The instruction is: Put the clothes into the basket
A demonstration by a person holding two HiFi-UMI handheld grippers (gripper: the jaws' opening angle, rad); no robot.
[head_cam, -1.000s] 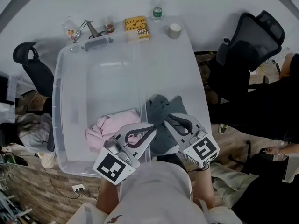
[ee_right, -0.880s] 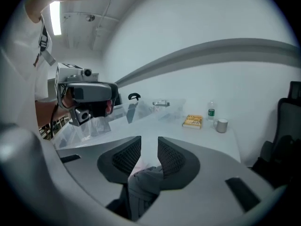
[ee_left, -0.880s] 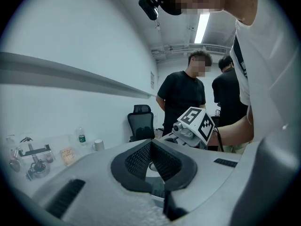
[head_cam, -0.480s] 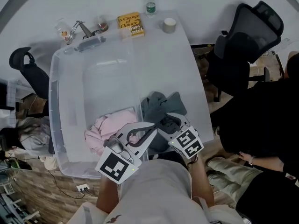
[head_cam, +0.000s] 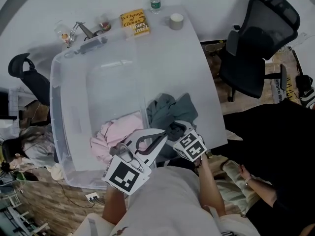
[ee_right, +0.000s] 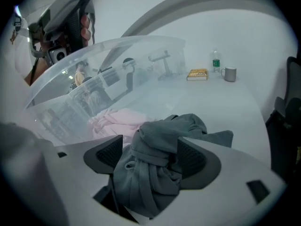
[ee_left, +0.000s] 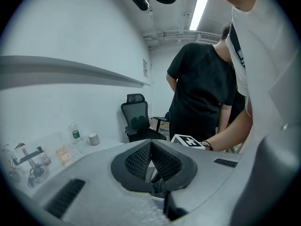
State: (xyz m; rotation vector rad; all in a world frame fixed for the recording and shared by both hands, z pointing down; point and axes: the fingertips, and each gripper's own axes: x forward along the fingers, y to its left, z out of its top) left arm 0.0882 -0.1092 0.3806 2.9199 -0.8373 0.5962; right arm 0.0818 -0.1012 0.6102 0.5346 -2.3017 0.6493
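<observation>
A clear plastic basket (head_cam: 54, 107) stands on the white table (head_cam: 197, 73), with a pink garment (head_cam: 115, 134) in its near end. A grey garment (head_cam: 170, 109) lies crumpled on the table just outside the basket's right wall. My right gripper (head_cam: 175, 130) is down on the grey garment's near edge. In the right gripper view its jaws (ee_right: 148, 157) have just been opening, and a bunch of the grey garment (ee_right: 188, 126) stands loose between the pads. My left gripper (head_cam: 161, 133) hovers over the basket's near right corner, shut and empty, pads together (ee_left: 150, 147).
At the table's far end are a yellow book (head_cam: 135, 22), a bottle (head_cam: 155, 0), a mug (head_cam: 176, 20) and a metal clamp (head_cam: 78, 31). A black office chair (head_cam: 261, 38) stands at the right, and a person in black (head_cam: 275, 146) is close by the table's near right corner.
The right gripper has sunk down onto the grey garment and its jaws have spread apart. The left gripper has dipped slightly and stays shut.
</observation>
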